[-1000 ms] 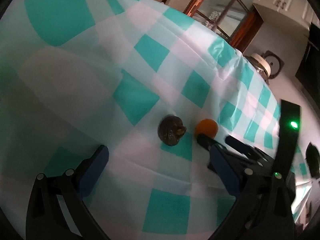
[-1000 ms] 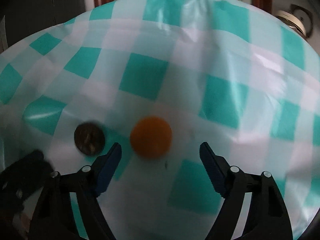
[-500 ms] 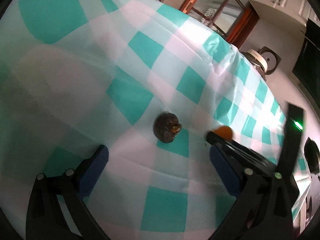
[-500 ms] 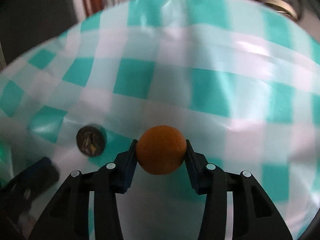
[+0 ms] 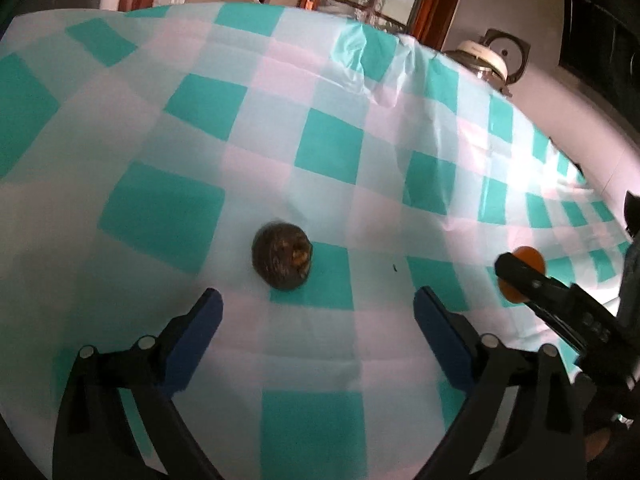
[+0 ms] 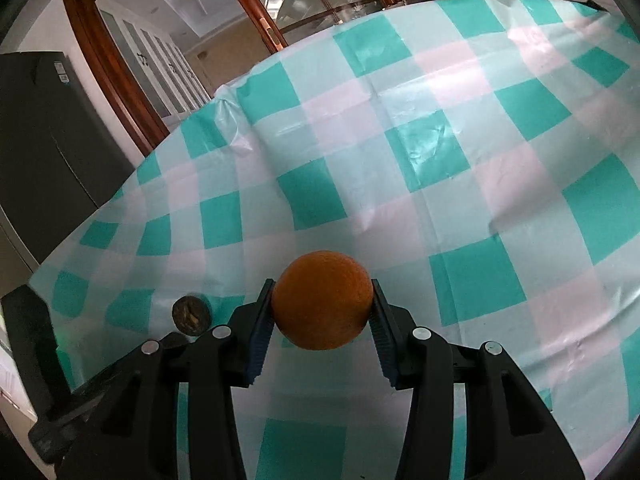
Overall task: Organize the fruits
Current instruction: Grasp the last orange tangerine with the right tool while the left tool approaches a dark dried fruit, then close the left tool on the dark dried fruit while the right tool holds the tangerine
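A: Right gripper (image 6: 322, 314) is noted clamped on the orange (image 6: 322, 306), pads against both flanks; the fruit is carried clear of the cloth (image 6: 460, 200). Where is the other fruit?

B: The dark fruit (image 5: 282, 260) is seen lying on the cloth, just ahead of the left gripper (image 5: 318, 312). Those jaws stand wide and have just been closing a little, with nothing between them.

A: Advice for the step in hand: the orange should be kept level and the squeeze unchanged, since a round skin can be rolled out of flat pads. No bowl or tray is visible, so the drop point cannot be told.

B: Surface: a glossy teal-and-white checked cloth, creased in places; a set-down fruit is judged likely to roll. Room: a wood-framed glass door (image 6: 224, 20) and a steel pot (image 5: 486, 62) are recorded beyond the far edge, a dark cabinet (image 6: 44, 140) at the side.
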### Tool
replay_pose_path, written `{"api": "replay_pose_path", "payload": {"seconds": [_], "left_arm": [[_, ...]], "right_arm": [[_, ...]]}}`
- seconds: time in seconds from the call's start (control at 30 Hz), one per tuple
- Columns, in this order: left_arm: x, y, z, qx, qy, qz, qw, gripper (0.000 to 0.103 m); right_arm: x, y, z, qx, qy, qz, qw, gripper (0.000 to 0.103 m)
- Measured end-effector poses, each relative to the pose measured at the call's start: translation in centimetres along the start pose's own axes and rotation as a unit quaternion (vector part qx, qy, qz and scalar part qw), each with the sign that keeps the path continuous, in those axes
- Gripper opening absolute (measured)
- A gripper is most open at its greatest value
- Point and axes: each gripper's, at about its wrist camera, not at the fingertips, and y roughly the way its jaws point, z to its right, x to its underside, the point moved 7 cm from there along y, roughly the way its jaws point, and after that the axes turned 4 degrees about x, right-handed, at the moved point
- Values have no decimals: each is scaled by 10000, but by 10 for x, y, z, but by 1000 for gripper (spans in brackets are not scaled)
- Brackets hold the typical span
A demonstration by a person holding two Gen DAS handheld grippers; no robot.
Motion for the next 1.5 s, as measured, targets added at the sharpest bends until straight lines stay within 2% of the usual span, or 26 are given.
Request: {"api": "replay_pose_path", "payload": {"seconds": [0.17, 0.27, 0.33, 0.4, 0.47, 0.67, 0.77, 0.93, 1.0, 1.03, 1.1, 1.33, 1.5], "left_arm": [[-10, 21, -1, -358, 380, -264, 9983, 83], [-12, 34, 4, -587, 763, -468, 9943, 80], [-12, 41, 10, -718, 1007, -569, 9907, 74], [-9, 50, 13, -787, 1187, -756, 9869, 52], [-8, 51, 16, -600, 1184, -807, 9879, 41], [-7, 47, 14, -525, 1185, -806, 9883, 42], [-9, 47, 13, -515, 1187, -811, 9883, 64], [-15, 50, 14, -604, 1268, -771, 9871, 67], [-17, 54, 15, -591, 1298, -796, 9866, 66], [-17, 55, 16, -580, 1335, -825, 9859, 62], [-16, 54, 22, -529, 1408, -812, 9853, 41], [2, 21, 39, -408, 1219, -518, 9903, 41], [40, -28, 29, -309, 829, -417, 9952, 41]], "right_arm": [[1, 2, -2, -43, 17, 17, 10000, 45], [2, 3, -2, -31, 28, 14, 10000, 45], [2, 2, -2, -26, 42, 7, 10000, 46], [2, 3, -2, -26, 45, 0, 10000, 46], [2, 3, -2, -30, 48, -2, 10000, 46], [2, 5, -2, -34, 51, -10, 10000, 46], [2, 5, -2, -38, 52, -8, 10000, 46], [2, 5, -2, -40, 51, -9, 10000, 46], [2, 6, -2, -43, 51, -9, 10000, 46], [2, 6, -2, -44, 52, -9, 10000, 46], [2, 6, -2, -61, 61, -13, 10000, 46], [4, 5, 1, -162, 150, 7, 9998, 46], [4, 5, 1, -169, 147, 11, 9997, 46]]}}
